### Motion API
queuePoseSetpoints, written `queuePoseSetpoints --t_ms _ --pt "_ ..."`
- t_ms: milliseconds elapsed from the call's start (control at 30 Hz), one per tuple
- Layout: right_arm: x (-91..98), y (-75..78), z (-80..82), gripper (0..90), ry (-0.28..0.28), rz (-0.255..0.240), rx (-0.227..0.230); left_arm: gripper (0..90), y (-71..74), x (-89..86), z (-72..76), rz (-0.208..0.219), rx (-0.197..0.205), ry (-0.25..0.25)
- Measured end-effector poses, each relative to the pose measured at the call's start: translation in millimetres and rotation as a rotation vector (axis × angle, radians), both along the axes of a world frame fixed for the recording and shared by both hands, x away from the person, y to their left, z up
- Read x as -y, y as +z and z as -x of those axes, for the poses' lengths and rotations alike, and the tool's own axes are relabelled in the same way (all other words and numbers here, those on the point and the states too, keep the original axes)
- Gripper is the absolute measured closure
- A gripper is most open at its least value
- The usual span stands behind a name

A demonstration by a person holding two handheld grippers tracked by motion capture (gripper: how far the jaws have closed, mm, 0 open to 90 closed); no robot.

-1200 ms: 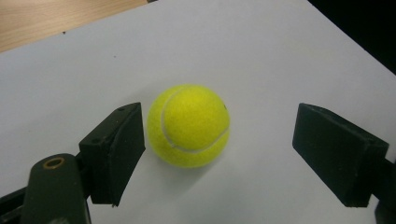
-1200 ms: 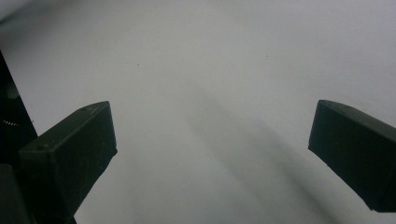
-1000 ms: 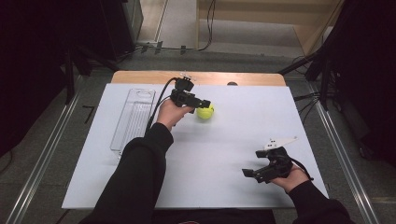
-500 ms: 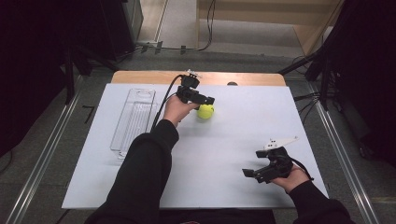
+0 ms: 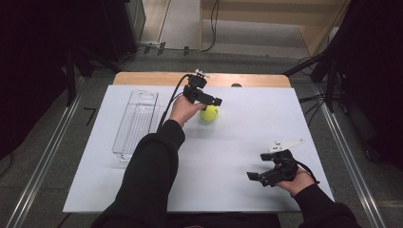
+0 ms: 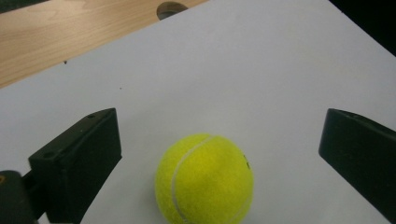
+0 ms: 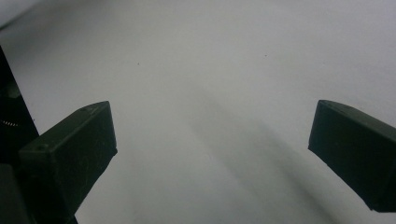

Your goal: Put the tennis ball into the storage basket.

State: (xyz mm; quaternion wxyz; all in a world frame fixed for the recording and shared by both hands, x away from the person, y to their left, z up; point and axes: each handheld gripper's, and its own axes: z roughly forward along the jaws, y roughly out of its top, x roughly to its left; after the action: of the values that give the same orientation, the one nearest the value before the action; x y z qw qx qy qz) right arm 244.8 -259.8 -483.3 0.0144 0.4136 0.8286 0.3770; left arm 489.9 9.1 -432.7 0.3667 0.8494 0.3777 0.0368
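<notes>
Left jaws: just been opening, now spread wide with the tennis ball [image 6: 204, 178] sat between them, gaps seen on both sides (so nothing is being pinched).
Left gripper [image 5: 209, 100]: held over the far middle of the white sheet [image 5: 237, 142], right above the ball.
Tennis ball: yellow-green, resting on the sheet, just in front of the wooden table edge [image 6: 56, 32]; in the high view it's spotted at [image 5: 209, 113].
Right jaws: set wide apart too, only bare white sheet seen between them in the right gripper view.
Right gripper [image 5: 259, 176]: parked near the sheet's near right corner, well apart from the ball.
Clear tray [image 5: 137, 121]: laid along the sheet's left side, well apart from both grippers.
</notes>
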Motion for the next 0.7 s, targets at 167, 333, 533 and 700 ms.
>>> queuePoseSetpoints --t_ms 167,333,533,700 --pt "1.3 -0.1 0.1 0.0 -0.002 -0.002 0.001 0.0 -0.7 -0.6 -0.8 0.007 0.003 0.003" --pt "1.7 -0.2 0.0 0.0 0.001 -0.003 0.002 0.0 -1.9 0.8 -0.8 0.008 0.013 0.016" --pt "2.1 -0.2 -0.1 0.0 0.000 -0.003 0.002 0.0 -6.2 3.1 -0.6 -0.006 0.009 0.012" --pt "2.7 -0.4 -0.1 0.0 0.001 -0.002 0.002 0.0 -11.1 5.5 0.1 -0.018 0.010 0.009"
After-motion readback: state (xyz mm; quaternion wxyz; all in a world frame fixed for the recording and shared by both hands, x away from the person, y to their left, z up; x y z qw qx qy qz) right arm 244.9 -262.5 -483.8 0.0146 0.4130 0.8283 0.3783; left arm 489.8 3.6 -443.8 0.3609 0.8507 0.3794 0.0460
